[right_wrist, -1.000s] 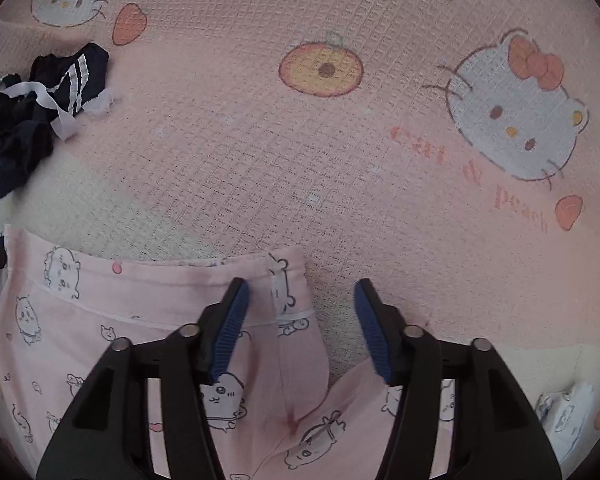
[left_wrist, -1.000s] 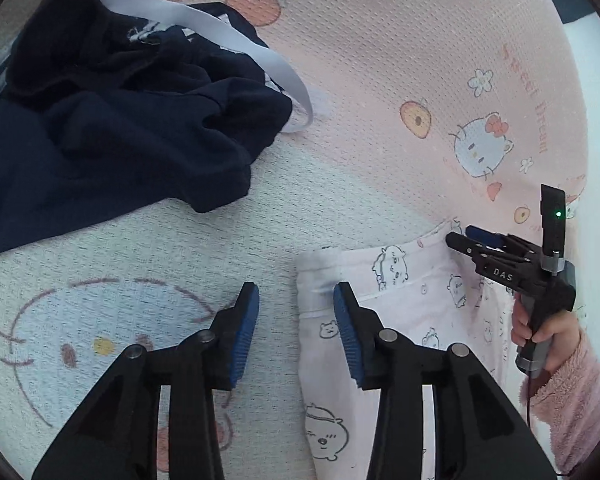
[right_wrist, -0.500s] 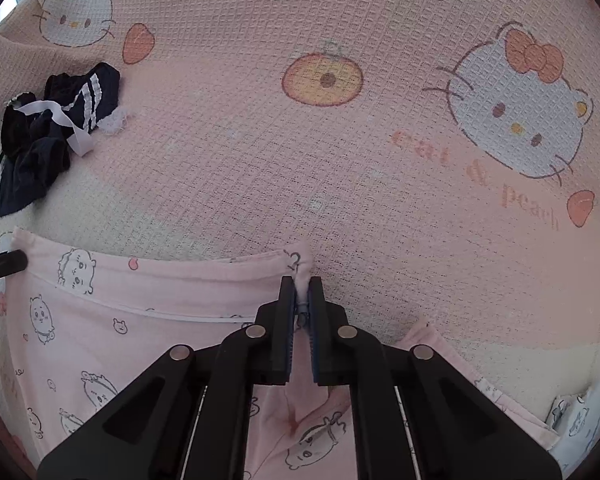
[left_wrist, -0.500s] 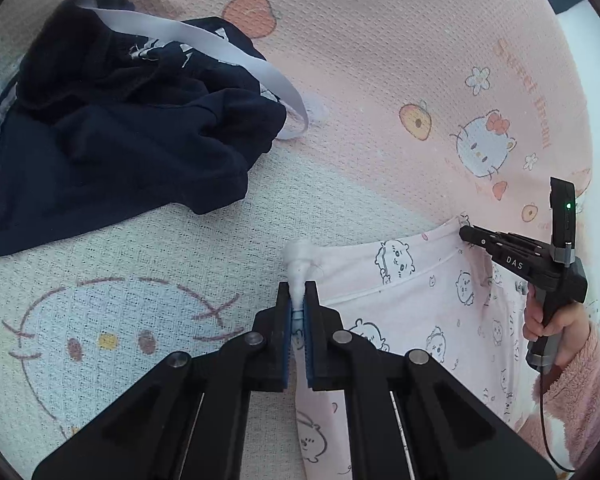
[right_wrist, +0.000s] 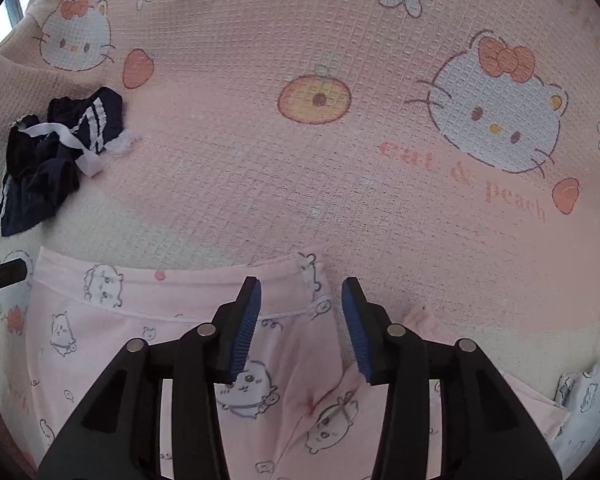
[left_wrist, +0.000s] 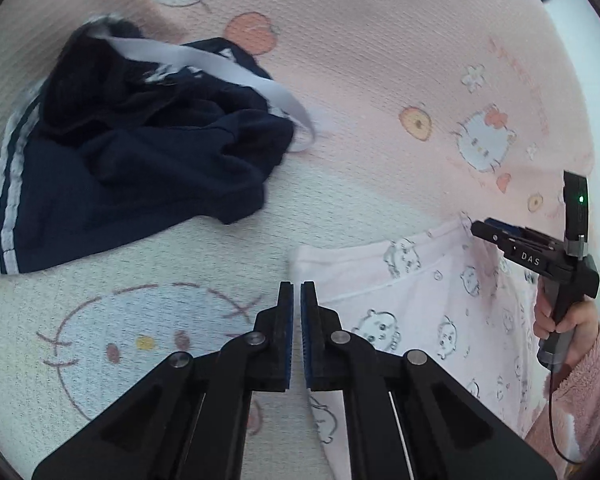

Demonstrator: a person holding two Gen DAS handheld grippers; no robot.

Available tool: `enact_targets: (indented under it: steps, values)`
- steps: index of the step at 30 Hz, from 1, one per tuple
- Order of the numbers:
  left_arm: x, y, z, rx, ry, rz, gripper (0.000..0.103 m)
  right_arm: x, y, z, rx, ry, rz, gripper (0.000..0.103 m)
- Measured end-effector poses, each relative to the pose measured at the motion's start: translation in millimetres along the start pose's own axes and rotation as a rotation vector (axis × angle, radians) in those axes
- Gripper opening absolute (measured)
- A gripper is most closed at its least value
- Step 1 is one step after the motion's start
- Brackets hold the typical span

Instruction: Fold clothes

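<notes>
A pale pink garment (left_wrist: 412, 300) printed with small cartoon animals lies flat on the blanket. My left gripper (left_wrist: 296, 286) is shut at the garment's near left corner, with the cloth's edge running into the thin gap between the pads. It also shows as a black tip, the left gripper (right_wrist: 8, 274), at the garment's (right_wrist: 140, 320) left corner. My right gripper (right_wrist: 302, 292) has its jaws opening, well apart over the garment's far right corner. The cloth lies under them and the pads do not press it. A hand holds the right gripper (left_wrist: 485, 227) at that corner.
A crumpled navy garment (left_wrist: 140, 168) with white stripes and a white band lies on the blanket's far left, also seen as the navy garment (right_wrist: 56, 160). The pink cat-print blanket (right_wrist: 340, 180) covers the whole surface. Another white printed cloth (right_wrist: 584, 400) lies at the lower right. A pink fleece sleeve (left_wrist: 580, 392) is at the right.
The left jaws closed on the garment's corner and stay shut. The right jaws closed on the other corner, then opened again, and that corner lies flat.
</notes>
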State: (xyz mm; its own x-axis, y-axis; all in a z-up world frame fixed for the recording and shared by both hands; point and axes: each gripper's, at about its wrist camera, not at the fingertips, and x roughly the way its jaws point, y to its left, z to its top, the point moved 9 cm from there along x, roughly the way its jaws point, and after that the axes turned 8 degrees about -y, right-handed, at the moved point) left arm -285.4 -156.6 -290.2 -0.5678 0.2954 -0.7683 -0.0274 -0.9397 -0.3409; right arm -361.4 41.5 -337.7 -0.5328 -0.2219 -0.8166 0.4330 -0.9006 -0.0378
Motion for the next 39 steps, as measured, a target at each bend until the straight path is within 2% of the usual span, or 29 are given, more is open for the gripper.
enact_targets:
  steps: [2,4,5,6,7,8,10,12,15,17,20,23,28,31,34,36,37,39]
  values:
    - [5.2,-30.2,-10.0,0.118,0.076,-0.035,0.006,-7.3,16.4,-7.8,-0.035,0.016,0.010,0.043]
    - [14.0,-49.3,-31.9,0.215,0.196,-0.034,0.012,-26.0,33.2,-37.6,-0.039,0.060,0.047,0.043]
    - [18.1,-57.8,-43.1,0.262,0.258,-0.031,0.022,-37.8,42.3,-56.0,-0.036,0.087,0.068,0.043]
    - [18.4,-60.2,-53.8,0.308,0.295,-0.013,0.034,-49.9,51.9,-74.2,-0.031,0.115,0.088,0.043]
    - [17.8,-61.2,-64.3,0.354,0.327,0.009,0.034,-55.7,58.2,-90.3,-0.032,0.138,0.099,0.043]
    - [13.3,-57.6,-70.6,0.388,0.355,0.038,0.039,-59.2,61.4,-108.9,-0.039,0.155,0.095,0.043]
    - [2.0,-48.4,-80.6,0.450,0.410,0.099,0.042,-72.1,58.9,-142.0,-0.047,0.188,0.061,0.043]
    - [-9.0,-56.7,-86.6,0.454,0.410,0.097,0.042,-82.0,47.5,-163.5,-0.016,0.208,0.020,0.043]
    - [-25.5,-72.2,-95.0,0.452,0.402,0.082,0.042,-103.6,40.7,-185.6,0.106,0.224,-0.030,0.043]
    - [-31.6,-93.9,-103.7,0.474,0.402,0.060,0.042,-121.8,61.7,-195.6,0.144,0.203,0.019,0.043]
    - [-21.5,-125.4,-138.0,0.520,0.487,0.048,0.042,-136.0,81.7,-220.6,0.125,0.228,0.037,0.043]
    - [-26.8,-122.5,-162.8,0.564,0.486,0.098,0.044,-143.6,66.9,-247.1,0.131,0.283,0.021,0.043]
    - [-54.5,-96.0,-182.4,0.474,0.545,0.166,0.049,-160.5,32.9,-275.7,0.179,0.329,0.017,0.044]
    - [-66.6,-94.9,-184.5,0.427,0.544,0.195,0.049,-179.5,21.6,-276.7,0.153,0.290,-0.005,0.044]
    - [-66.4,-130.3,-175.1,0.378,0.450,0.114,0.050,-196.6,4.4,-274.4,0.212,0.248,-0.014,0.044]
    - [-60.4,-160.1,-171.9,0.358,0.395,0.040,0.049,-199.8,-8.4,-280.4,0.233,0.255,-0.043,0.044]
    - [-55.3,-171.7,-173.7,0.352,0.388,0.018,0.049,-200.8,-14.6,-284.3,0.241,0.263,-0.057,0.044]
    - [-44.1,-183.7,-183.7,0.368,0.397,0.022,0.050,-202.3,-24.6,-295.8,0.241,0.276,-0.083,0.044]
